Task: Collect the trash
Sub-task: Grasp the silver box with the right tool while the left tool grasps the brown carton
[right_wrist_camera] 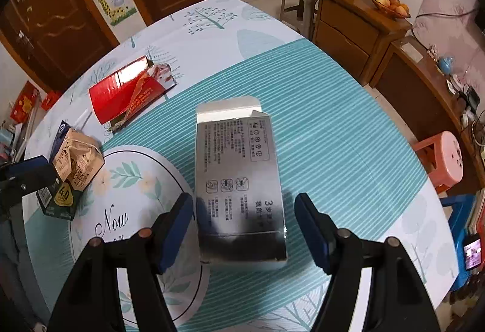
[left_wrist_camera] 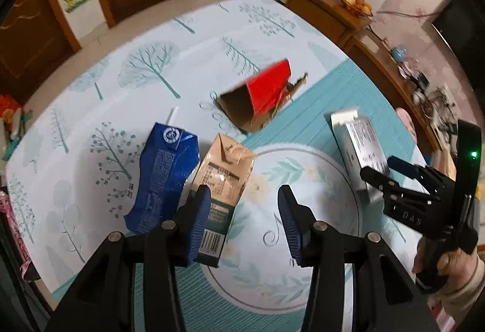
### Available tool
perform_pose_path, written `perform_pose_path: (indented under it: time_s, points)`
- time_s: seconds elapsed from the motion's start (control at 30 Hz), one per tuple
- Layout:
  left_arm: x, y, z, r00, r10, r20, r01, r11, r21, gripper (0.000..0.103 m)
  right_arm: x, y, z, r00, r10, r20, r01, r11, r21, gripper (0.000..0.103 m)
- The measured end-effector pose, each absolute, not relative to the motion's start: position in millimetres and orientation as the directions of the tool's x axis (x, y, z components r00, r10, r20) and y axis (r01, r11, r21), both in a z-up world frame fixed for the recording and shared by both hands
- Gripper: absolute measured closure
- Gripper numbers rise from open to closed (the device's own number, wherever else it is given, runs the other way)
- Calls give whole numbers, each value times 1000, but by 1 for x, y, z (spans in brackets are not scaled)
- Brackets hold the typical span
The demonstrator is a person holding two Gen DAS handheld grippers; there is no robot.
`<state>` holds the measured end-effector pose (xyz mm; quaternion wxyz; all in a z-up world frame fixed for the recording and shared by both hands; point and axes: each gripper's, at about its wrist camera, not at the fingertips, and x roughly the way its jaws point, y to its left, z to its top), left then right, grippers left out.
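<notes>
Left tongs spread wide, nothing gripped, left pad touching beige carton, blue carton just beside. Right tongs spread wide astride near end of silver box lying flat on desk, pads apart from it. Torn red box farther back on desk.
</notes>
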<state>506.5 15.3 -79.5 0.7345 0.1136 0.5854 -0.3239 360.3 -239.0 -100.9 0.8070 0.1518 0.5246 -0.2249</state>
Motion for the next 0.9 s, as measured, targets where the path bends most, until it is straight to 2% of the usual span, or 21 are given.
perform_pose_path:
  time_s: [0.07, 0.4, 0.53, 0.83, 0.9]
  points:
    - [510, 18, -83, 76, -346, -935, 624, 748, -226, 59, 356, -239, -102, 357, -199, -913, 524, 851, 19, 33]
    - [515, 13, -89, 116, -297, -948, 685, 715, -140, 56, 349, -236, -105, 382, -177, -907, 515, 856, 50, 33]
    - [516, -1, -102, 55, -279, -959, 707, 689, -160, 55, 352, -233, -106, 383, -170, -908, 505, 862, 52, 33]
    - [506, -27, -129, 89, -166, -982, 732, 680, -48, 55, 360, -227, -107, 385, -177, -906, 483, 875, 34, 33]
    - [501, -30, -134, 107, -135, -985, 730, 683, -15, 64, 362, -225, -108, 385, -171, -907, 476, 879, 37, 33]
